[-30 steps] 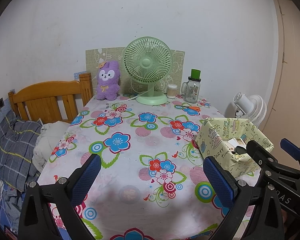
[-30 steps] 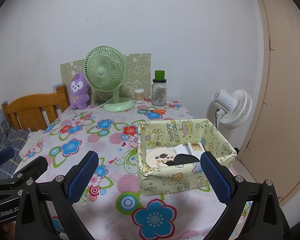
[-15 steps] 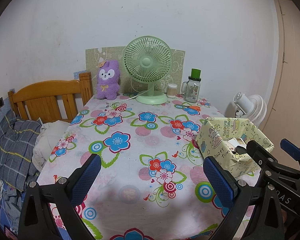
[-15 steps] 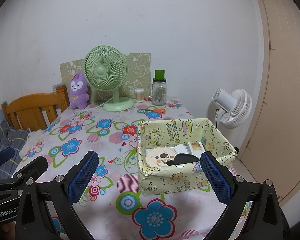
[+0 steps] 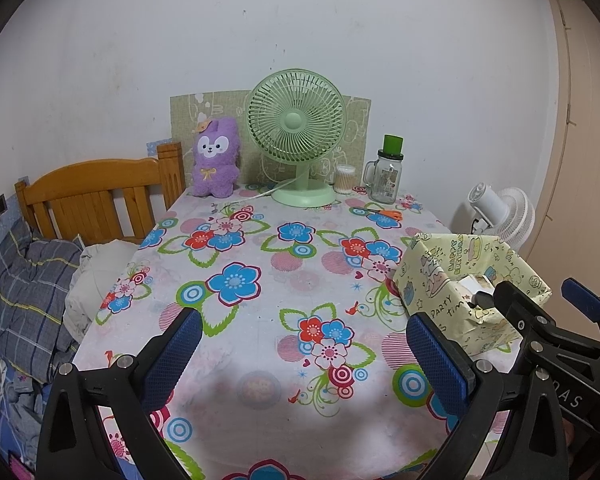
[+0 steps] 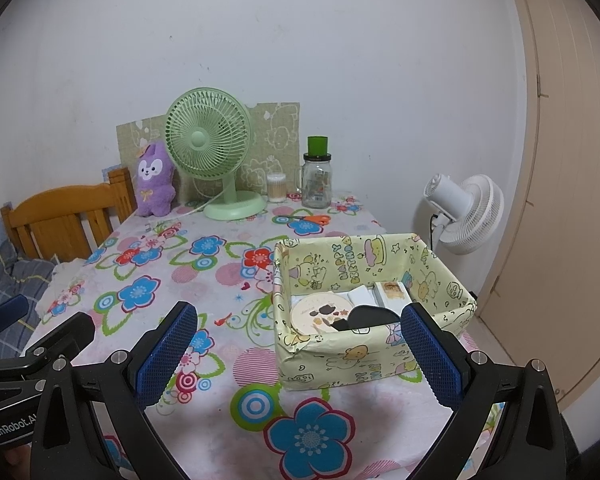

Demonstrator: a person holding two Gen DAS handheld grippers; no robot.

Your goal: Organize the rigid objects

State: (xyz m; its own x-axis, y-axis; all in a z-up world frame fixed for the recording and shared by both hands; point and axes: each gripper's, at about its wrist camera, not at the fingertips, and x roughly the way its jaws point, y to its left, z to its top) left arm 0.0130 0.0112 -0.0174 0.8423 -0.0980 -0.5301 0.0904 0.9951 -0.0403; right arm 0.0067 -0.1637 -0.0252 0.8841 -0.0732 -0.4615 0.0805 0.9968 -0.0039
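Note:
A yellow cartoon-print box (image 6: 364, 352) stands on the right side of the flowered table (image 6: 188, 280). It holds a round cream disc (image 6: 320, 312), a black flat piece (image 6: 368, 316) and white cards (image 6: 388, 294). The box also shows in the left wrist view (image 5: 452, 280). My right gripper (image 6: 298, 356) is open and empty, held above the table's near edge just before the box. My left gripper (image 5: 300, 360) is open and empty over the near middle of the table (image 5: 260, 248), left of the box.
At the table's far end stand a green fan (image 5: 298, 136), a purple plush rabbit (image 5: 216, 160), a cotton-swab tub (image 5: 344, 178), a glass jar with green lid (image 5: 389, 172) and orange scissors (image 5: 384, 213). A wooden bed frame (image 5: 96, 192) is left, a white floor fan (image 6: 464, 208) right.

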